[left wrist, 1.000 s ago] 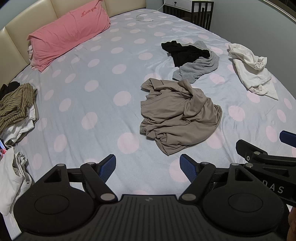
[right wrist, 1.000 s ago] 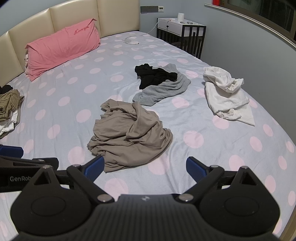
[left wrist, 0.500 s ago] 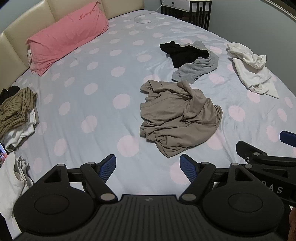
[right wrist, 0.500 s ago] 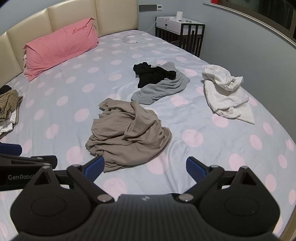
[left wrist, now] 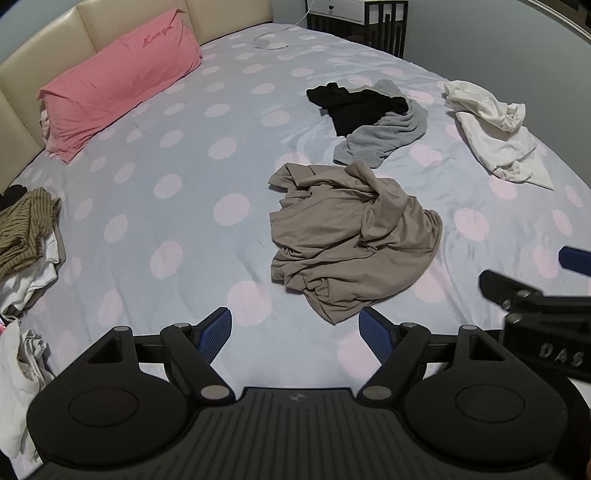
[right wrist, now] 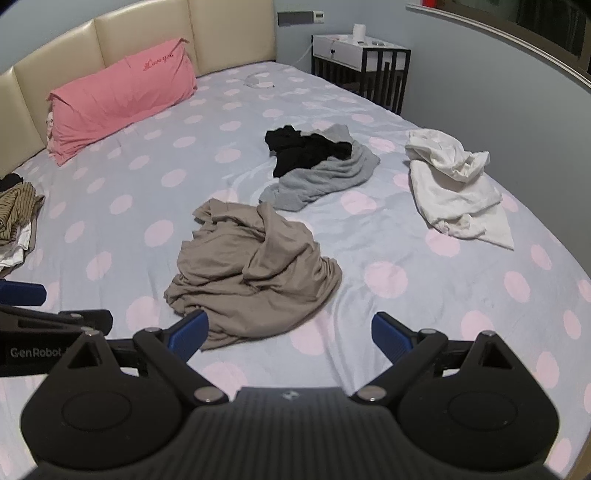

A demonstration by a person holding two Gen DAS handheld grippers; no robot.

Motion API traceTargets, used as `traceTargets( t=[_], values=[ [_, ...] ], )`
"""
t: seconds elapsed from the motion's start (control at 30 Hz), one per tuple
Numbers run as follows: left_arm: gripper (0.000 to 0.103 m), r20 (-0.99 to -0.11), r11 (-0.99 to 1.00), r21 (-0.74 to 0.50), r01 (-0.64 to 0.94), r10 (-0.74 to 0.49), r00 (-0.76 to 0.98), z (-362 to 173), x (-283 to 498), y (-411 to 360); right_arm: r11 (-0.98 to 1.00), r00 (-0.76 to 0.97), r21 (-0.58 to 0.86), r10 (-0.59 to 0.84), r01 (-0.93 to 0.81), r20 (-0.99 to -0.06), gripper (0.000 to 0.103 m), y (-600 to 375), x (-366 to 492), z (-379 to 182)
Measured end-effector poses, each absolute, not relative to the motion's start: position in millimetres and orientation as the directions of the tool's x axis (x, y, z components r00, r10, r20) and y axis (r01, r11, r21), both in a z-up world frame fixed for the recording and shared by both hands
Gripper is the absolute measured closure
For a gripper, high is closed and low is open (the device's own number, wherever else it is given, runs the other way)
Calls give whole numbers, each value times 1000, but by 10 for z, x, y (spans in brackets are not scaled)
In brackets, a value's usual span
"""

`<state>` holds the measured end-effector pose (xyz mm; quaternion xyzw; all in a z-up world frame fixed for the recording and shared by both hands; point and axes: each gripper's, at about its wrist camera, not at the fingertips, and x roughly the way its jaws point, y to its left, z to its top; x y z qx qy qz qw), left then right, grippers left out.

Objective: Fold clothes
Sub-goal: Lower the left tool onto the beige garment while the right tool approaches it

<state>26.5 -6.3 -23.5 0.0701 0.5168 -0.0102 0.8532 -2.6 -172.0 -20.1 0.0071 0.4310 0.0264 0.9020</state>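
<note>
Striped heap [left wrist: 22,225] (cut off), left edge

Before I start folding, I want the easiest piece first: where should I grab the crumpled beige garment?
Probably the beige garment by its near edge, coming straight in from the front: that flap lies flat and closest to both open tongs, left and right.

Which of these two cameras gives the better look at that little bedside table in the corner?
The right wrist view. There the bedside table shows its white top, dark slatted frame and a white roll standing on it. In the left wrist view the same table is cut off by the top edge, leaving only a white strip and a few dark slats.
</note>
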Motion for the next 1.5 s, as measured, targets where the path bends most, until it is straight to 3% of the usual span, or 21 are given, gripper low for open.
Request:
traceTargets(
  t=[0.33,0.8,1.27,1.5],
  values=[
    [29,-896,987,129,92,76,438,-693,600,21,985,699,31,144,-172,-700,7,-1753,322,-644],
    [34,-887,977,73,200,-28,460,-1294,1068,-172,986,556,119,163,-115,-815,7,-1952,1125,-1372],
    [38,-929,986,-34,166,-93,359,-1983,1353,38,972,505,99,195,-211,-841,8,-1886,1878,-1788],
    [38,-926,973,20,229,-68,370,-2097,1429,-56,967,504,116,218,-228,-836,8,-1789,2108,-1874]
  ],
)
